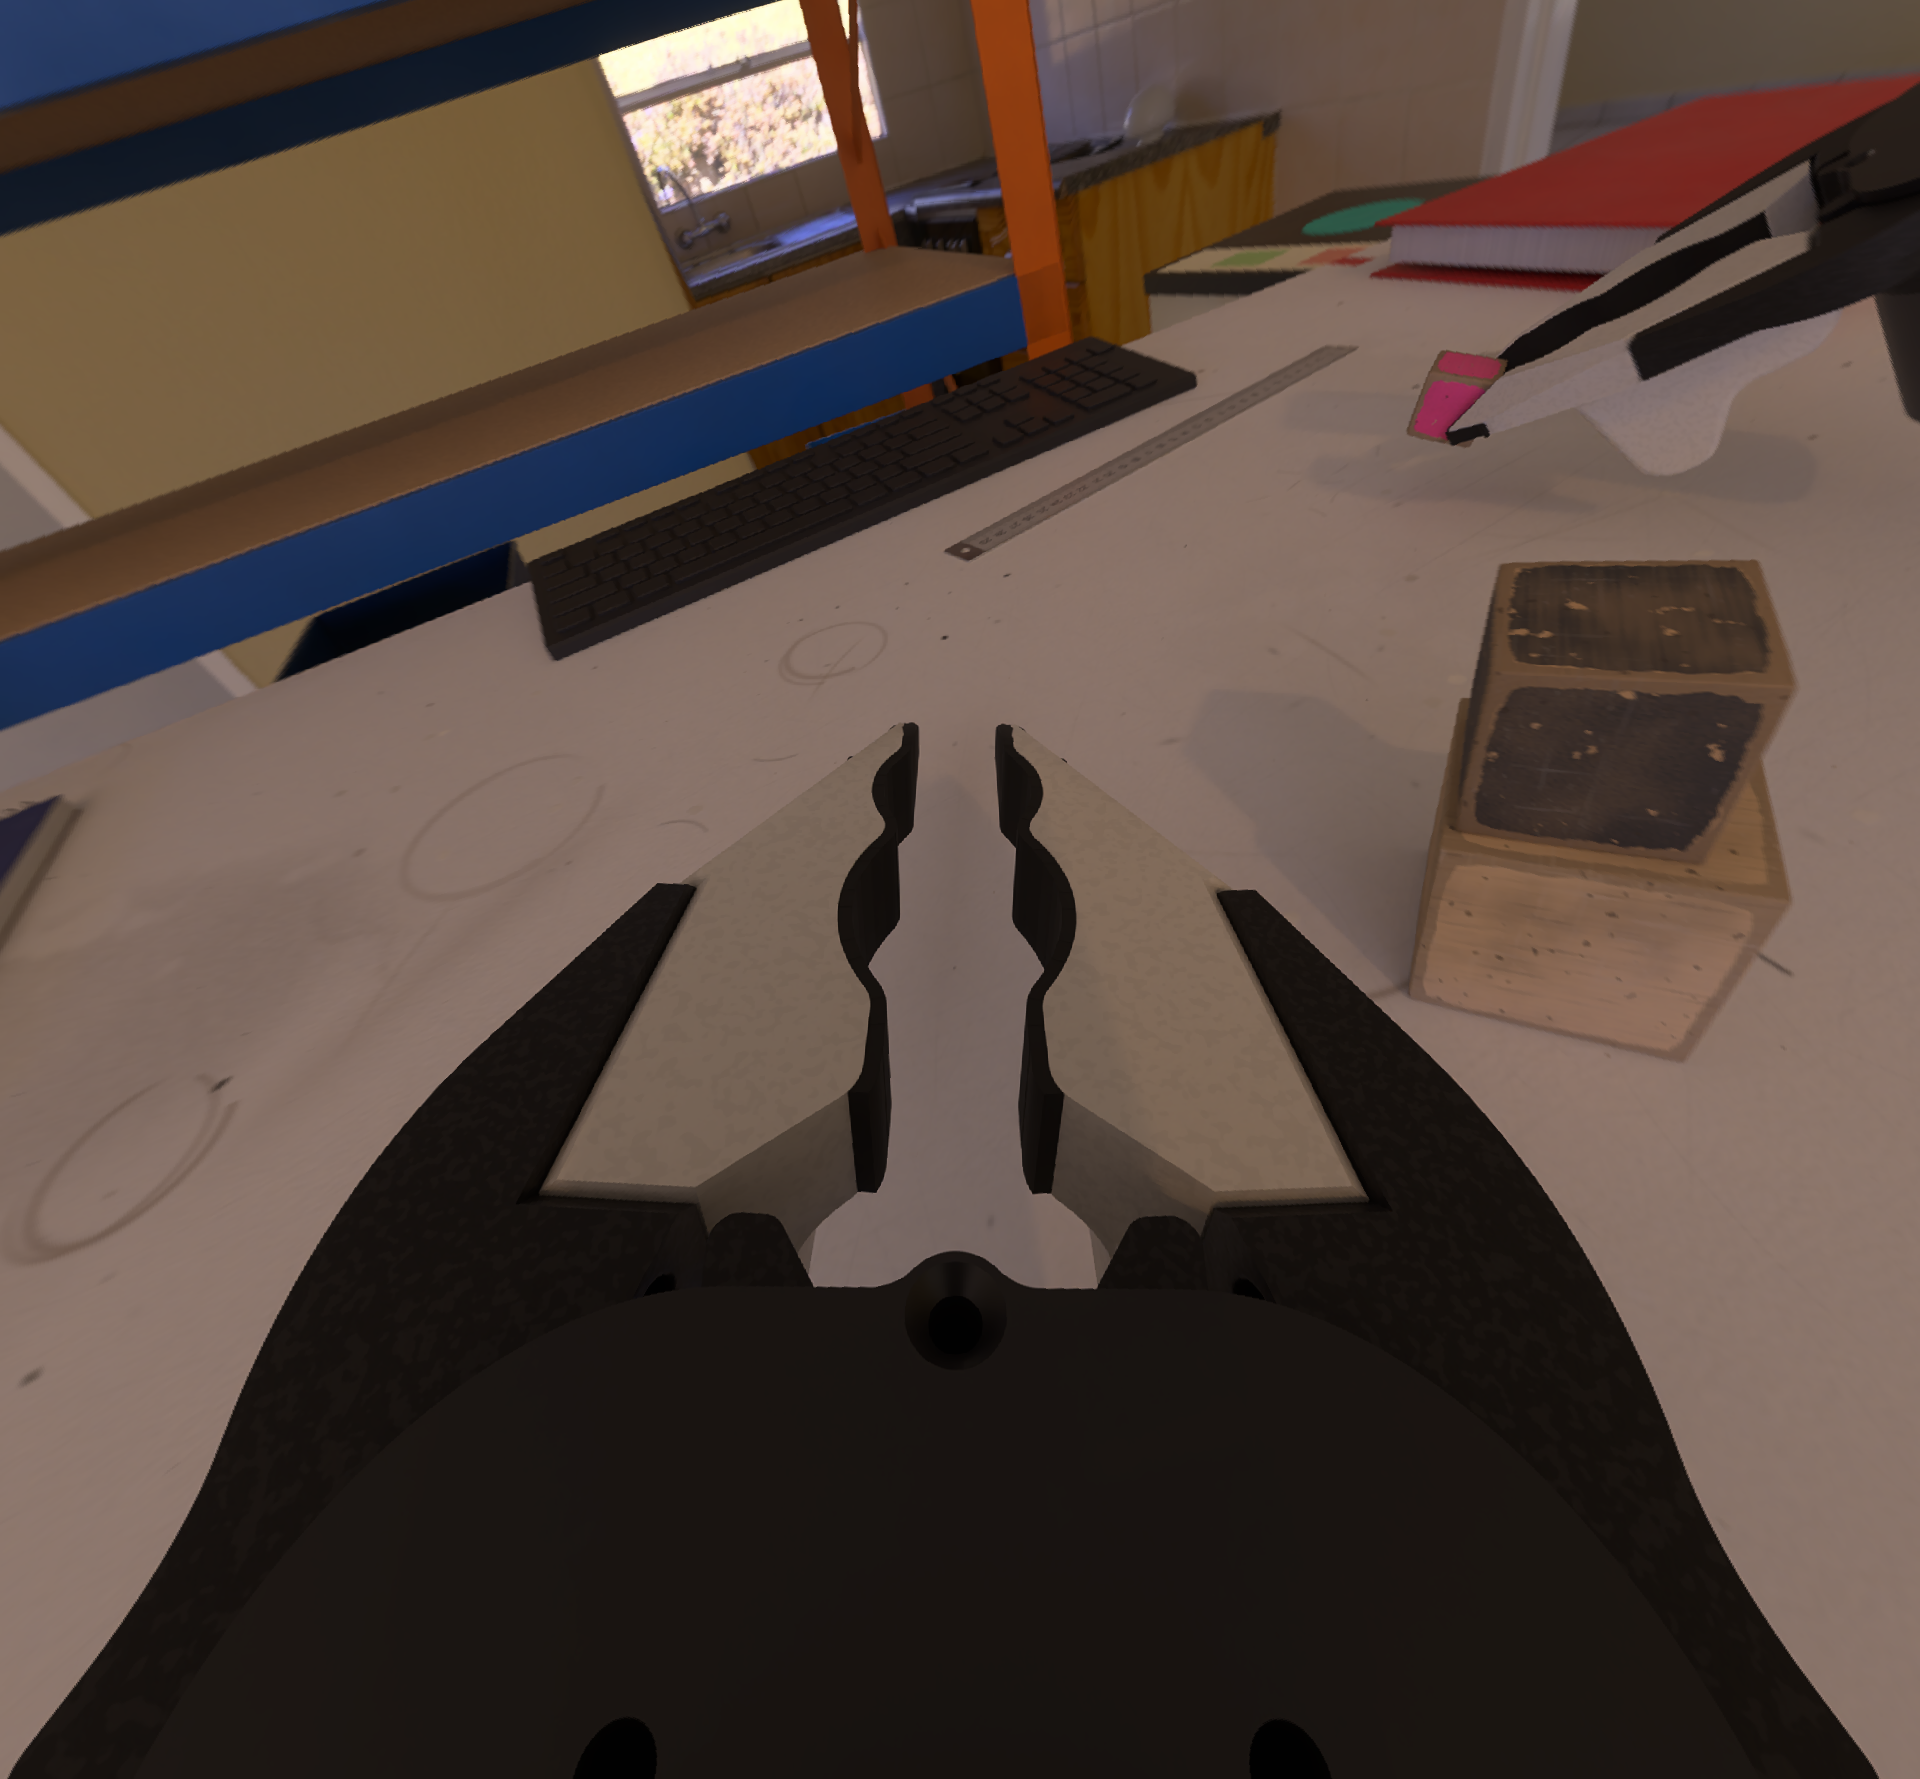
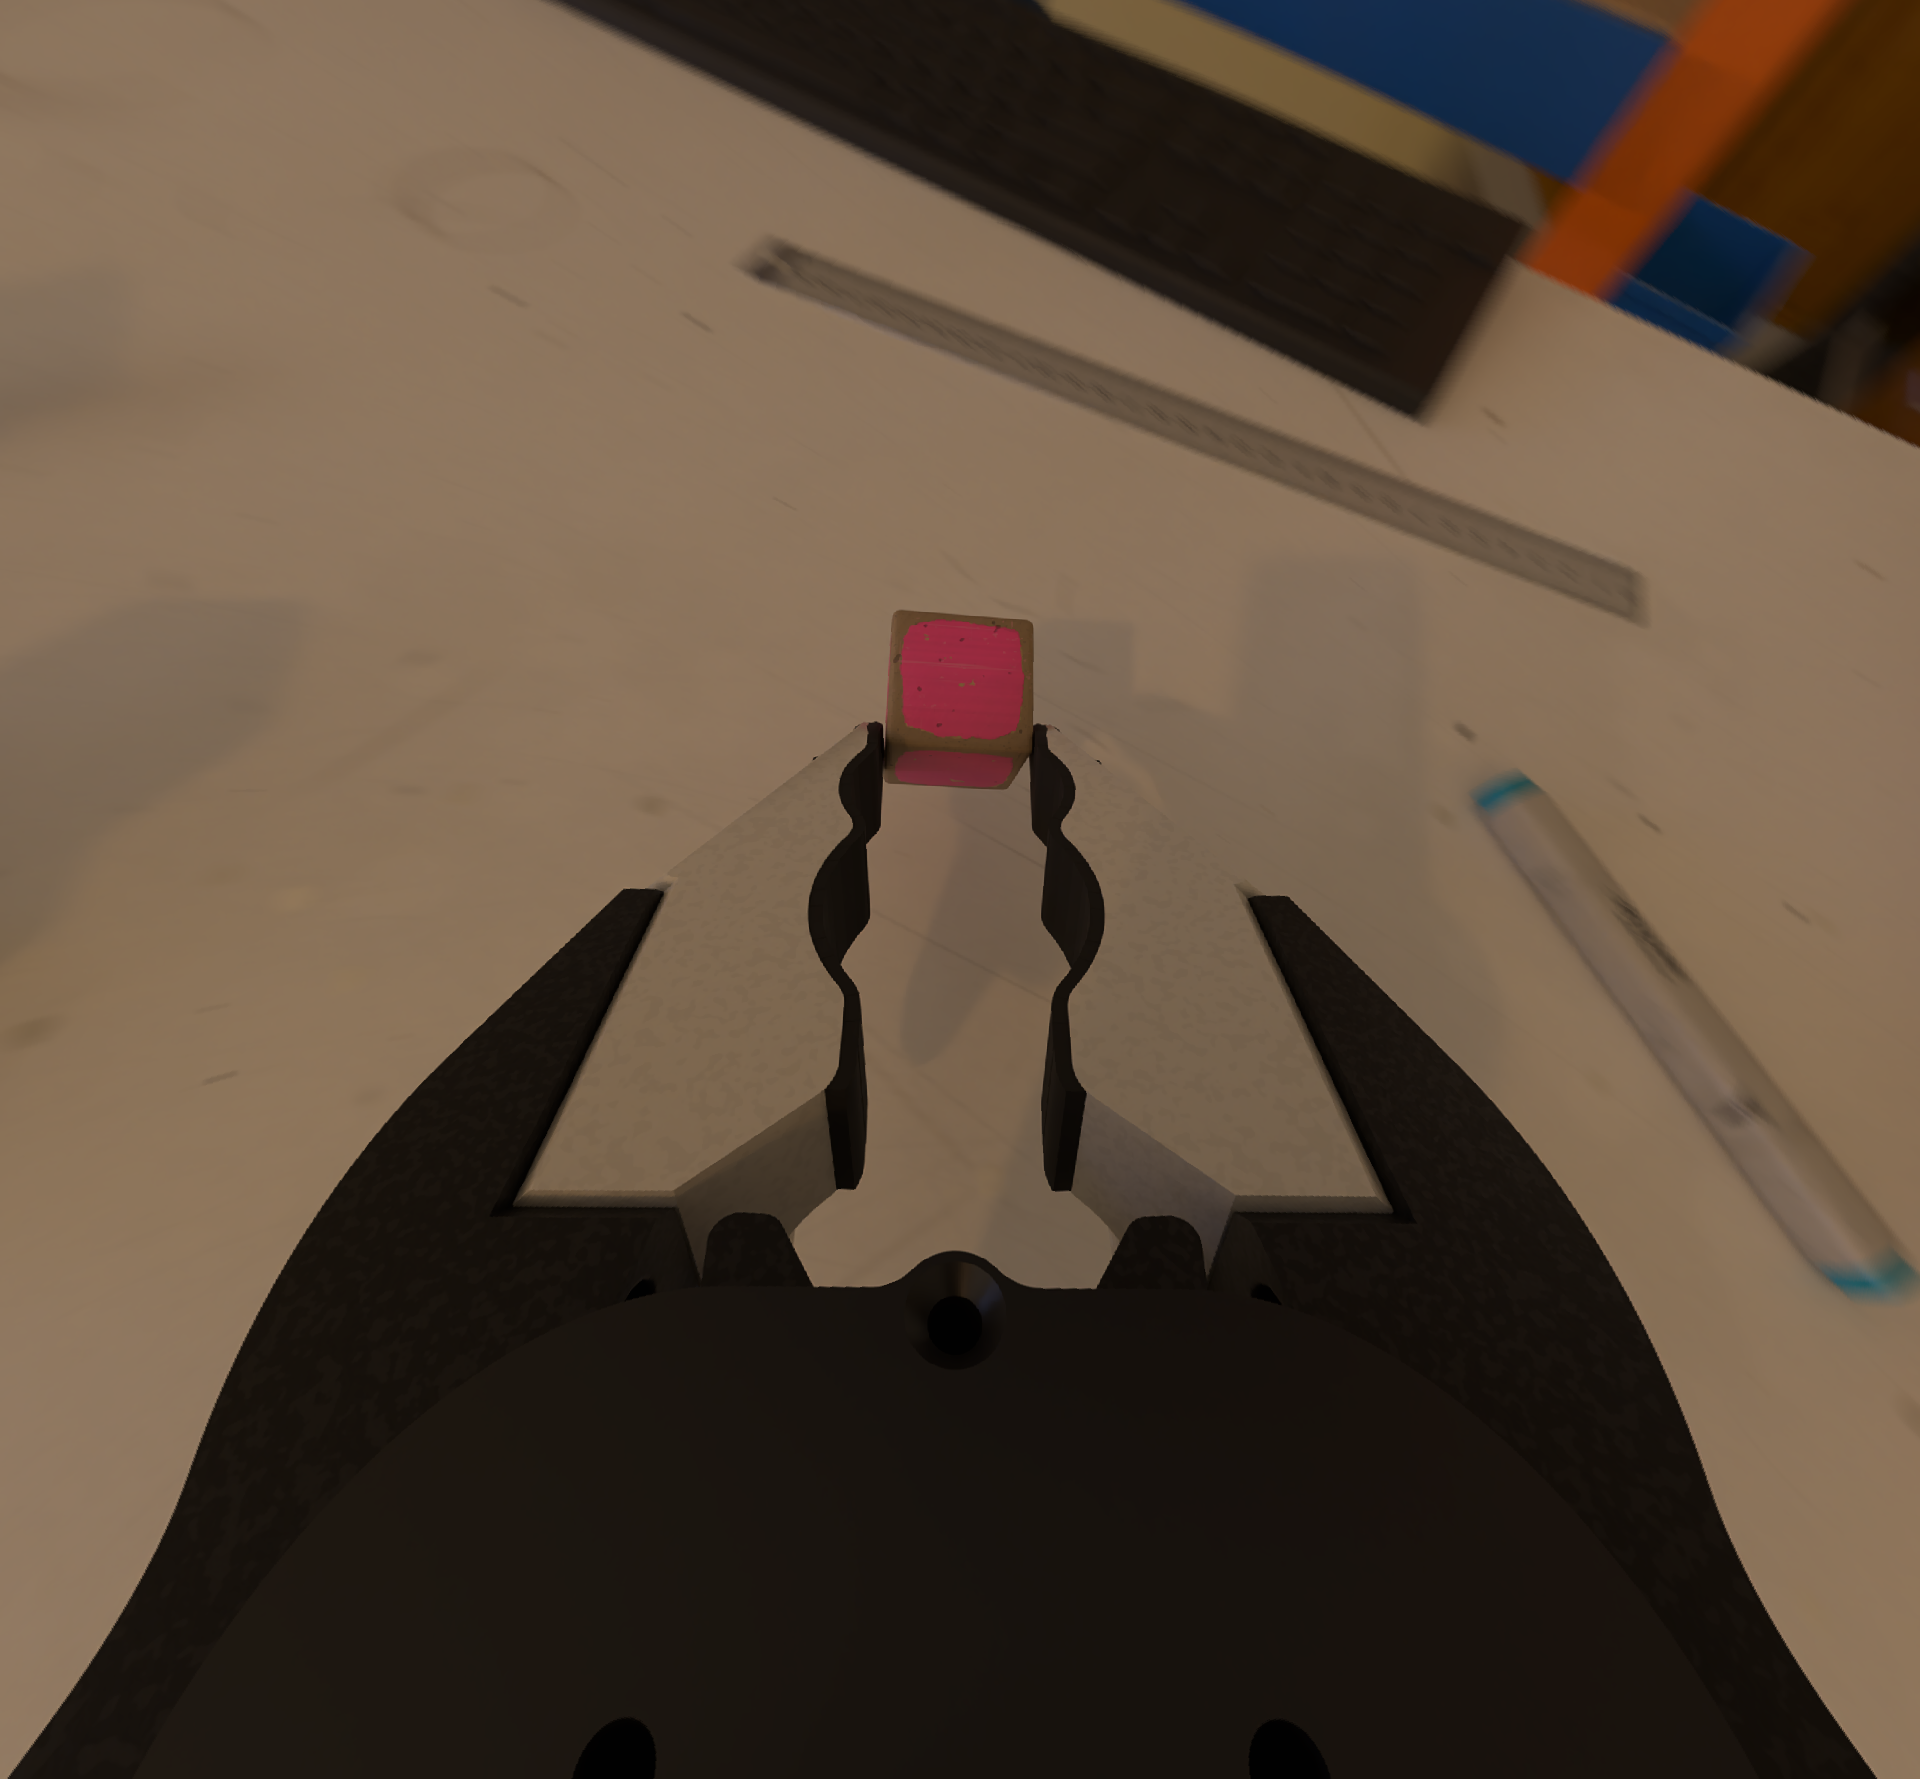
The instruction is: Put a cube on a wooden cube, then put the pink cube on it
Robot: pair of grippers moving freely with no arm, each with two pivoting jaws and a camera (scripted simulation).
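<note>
A black-faced cube sits on a pale wooden cube on the white table, to the right of my left gripper. The left gripper's jaws stand a narrow gap apart with nothing between them. My right gripper is shut on the small pink cube, pinched at the fingertips and held above the table. In the left wrist view the right gripper and the pink cube show beyond the stack, at the far right.
A black keyboard and a steel ruler lie across the far table. A white marker with blue ends lies right of the right gripper. A red book lies at the far right. A blue and orange shelf rack stands behind.
</note>
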